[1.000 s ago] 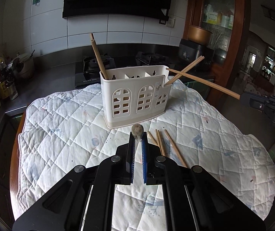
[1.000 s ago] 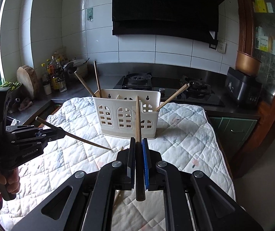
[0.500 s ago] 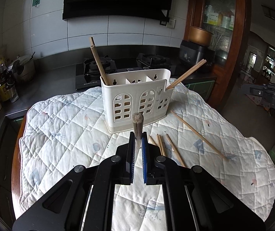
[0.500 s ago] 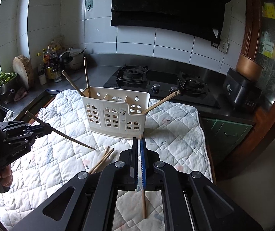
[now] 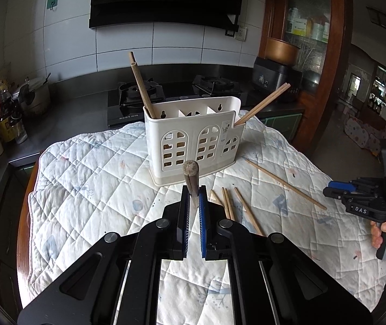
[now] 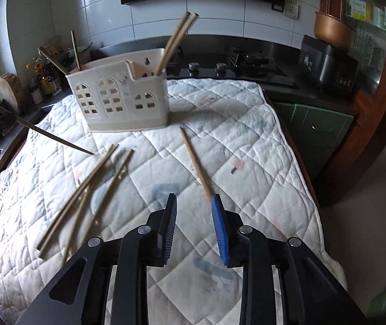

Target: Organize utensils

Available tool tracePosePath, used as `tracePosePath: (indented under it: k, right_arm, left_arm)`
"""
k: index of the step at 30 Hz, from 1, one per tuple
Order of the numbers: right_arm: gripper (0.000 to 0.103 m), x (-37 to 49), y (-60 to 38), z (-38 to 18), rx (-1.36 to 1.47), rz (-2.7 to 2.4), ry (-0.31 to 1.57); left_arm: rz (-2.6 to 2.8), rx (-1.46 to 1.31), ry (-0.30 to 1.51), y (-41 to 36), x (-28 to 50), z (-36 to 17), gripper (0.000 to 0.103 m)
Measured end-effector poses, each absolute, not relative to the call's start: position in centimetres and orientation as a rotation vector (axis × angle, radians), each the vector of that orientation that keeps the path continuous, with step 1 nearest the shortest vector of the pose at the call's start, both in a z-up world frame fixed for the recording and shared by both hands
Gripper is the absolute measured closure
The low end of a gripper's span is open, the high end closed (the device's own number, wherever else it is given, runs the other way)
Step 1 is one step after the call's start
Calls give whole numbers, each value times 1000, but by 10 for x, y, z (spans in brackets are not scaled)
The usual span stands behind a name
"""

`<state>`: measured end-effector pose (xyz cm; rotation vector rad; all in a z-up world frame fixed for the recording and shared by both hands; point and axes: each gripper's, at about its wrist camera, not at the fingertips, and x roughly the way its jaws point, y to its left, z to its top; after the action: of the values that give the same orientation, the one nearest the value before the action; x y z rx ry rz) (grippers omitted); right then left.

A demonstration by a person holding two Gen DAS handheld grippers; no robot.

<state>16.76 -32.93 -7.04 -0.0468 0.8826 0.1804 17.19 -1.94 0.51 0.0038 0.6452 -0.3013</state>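
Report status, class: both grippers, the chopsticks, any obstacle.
Left gripper shut on dark chopstick. Right gripper opening, empty, one chopstick lying just ahead. Holder unobstructed; loose chopsticks on quilt.

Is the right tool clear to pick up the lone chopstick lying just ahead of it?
Probably yes. The right tool is opening with nothing between its pads, and the lone chopstick lies bare on the quilt, its near end by the blue pad. The holder stands apart from it.
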Motion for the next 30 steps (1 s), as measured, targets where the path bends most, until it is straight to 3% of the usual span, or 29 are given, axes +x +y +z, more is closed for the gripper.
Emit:
tracePosePath:
  k: [14,16,18,22,30]
  right_arm:
    - [76,192,-347,-126,-95,197,941]
    - [78,191,-349,-126,-86,202,937]
    - [89,189,-348,-125,-97,199,935]
    - [96,181,-343,-121,-136,185,913]
    - [96,142,-328,-61,-170,166,742]
  left_arm:
    - [-282,5,643,-23,179,6,97]
    - [-278,6,643,-23,180,6,97]
    - [-274,6,643,-23,181,6,97]
    - [-269,4,642,-24,182,7,97]
    - [-270,-4,632,-23,181,15,97]
